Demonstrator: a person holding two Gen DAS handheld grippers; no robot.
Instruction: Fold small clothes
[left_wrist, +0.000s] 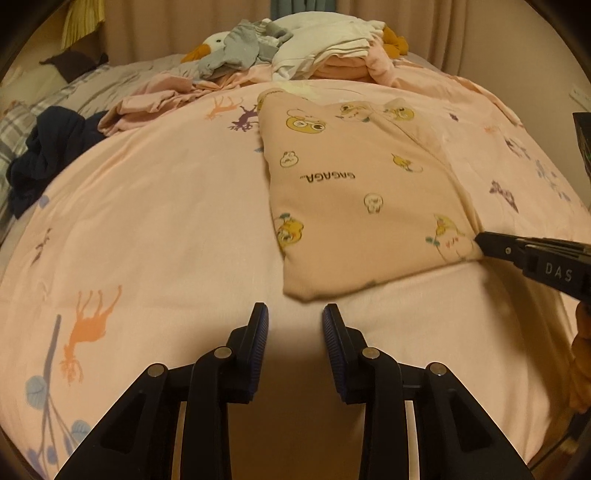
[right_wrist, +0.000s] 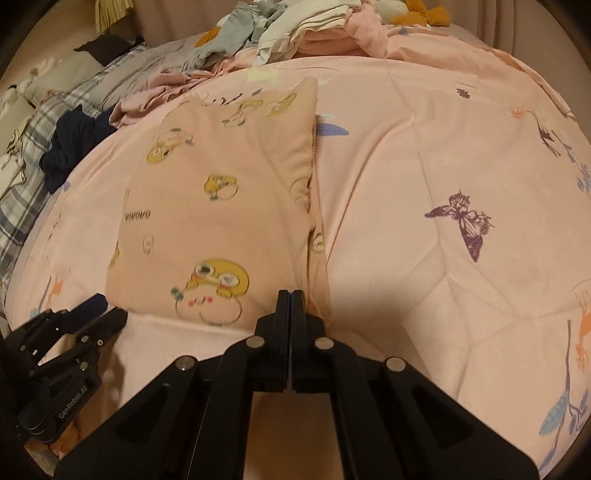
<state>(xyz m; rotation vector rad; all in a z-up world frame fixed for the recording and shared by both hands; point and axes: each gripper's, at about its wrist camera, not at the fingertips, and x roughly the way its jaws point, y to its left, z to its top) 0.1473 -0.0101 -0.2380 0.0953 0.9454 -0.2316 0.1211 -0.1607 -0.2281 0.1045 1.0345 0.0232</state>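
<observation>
Lying far off to the left gripper's (left_wrist: 295, 317) left, a dark navy garment (left_wrist: 40, 147) sits crumpled on the pink quilt (left_wrist: 166, 221). Left gripper hovers with jaws partly apart, nothing between them, just short of the near edge of the folded peach garment (left_wrist: 362, 192) (cartoon print, lettering upside down). Beyond it, a pile of clothes (left_wrist: 325, 48). Right gripper (right_wrist: 291, 295) has its jaws pressed fully together at the garment's near right corner; cannot tell whether any cloth is pinched between them.
</observation>
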